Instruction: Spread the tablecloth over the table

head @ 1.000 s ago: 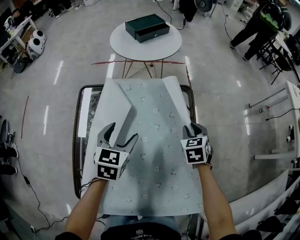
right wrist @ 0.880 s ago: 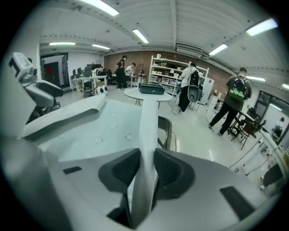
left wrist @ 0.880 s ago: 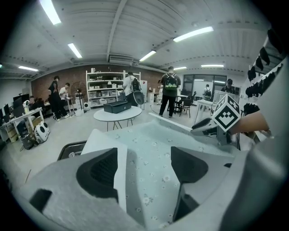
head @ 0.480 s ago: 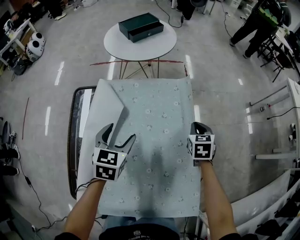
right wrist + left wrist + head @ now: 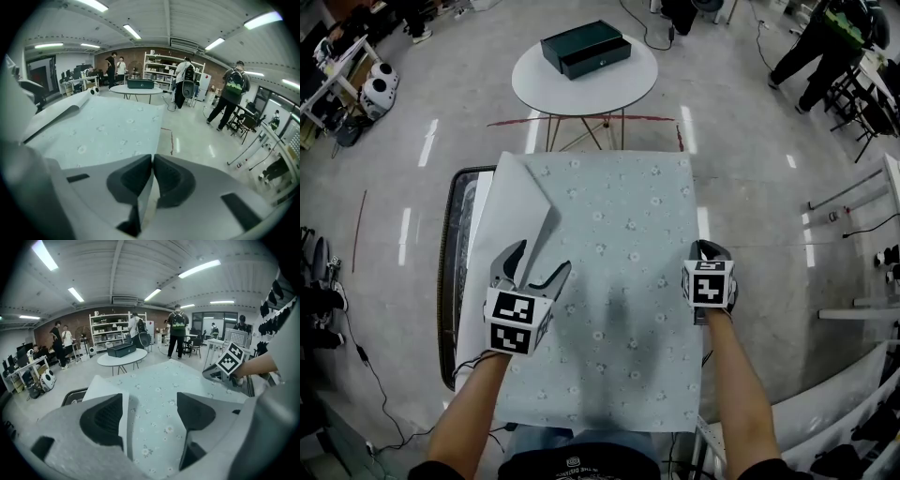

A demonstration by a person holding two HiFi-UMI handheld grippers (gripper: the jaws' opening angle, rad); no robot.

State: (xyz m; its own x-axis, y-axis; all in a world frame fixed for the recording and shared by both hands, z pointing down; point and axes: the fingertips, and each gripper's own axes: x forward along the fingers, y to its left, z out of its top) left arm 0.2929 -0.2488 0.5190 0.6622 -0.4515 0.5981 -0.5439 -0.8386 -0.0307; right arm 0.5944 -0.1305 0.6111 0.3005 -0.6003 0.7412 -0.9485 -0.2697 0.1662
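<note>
The pale blue flowered tablecloth [image 5: 619,281] lies over the dark glass table [image 5: 450,281]. Its left strip is folded back, showing a white underside [image 5: 516,211]. My left gripper [image 5: 530,272] hovers open over the edge of that fold, with nothing between its fingers [image 5: 101,418]; the folded flap [image 5: 105,385] lies just ahead. My right gripper [image 5: 705,251] is at the cloth's right edge and shut on it. In the right gripper view the cloth's edge [image 5: 145,187] is pinched between the pads, and the cloth [image 5: 108,126] stretches away to the left.
Beyond the table's far end stands a round white table [image 5: 584,82] with a dark green box [image 5: 586,49]. Along the left side the glass top and black rim lie bare. People [image 5: 825,37] stand at the far right; cables lie on the floor.
My right gripper has shut on the cloth's right edge and moved right and toward me. The curled right side has come flat. The left gripper barely moved.
</note>
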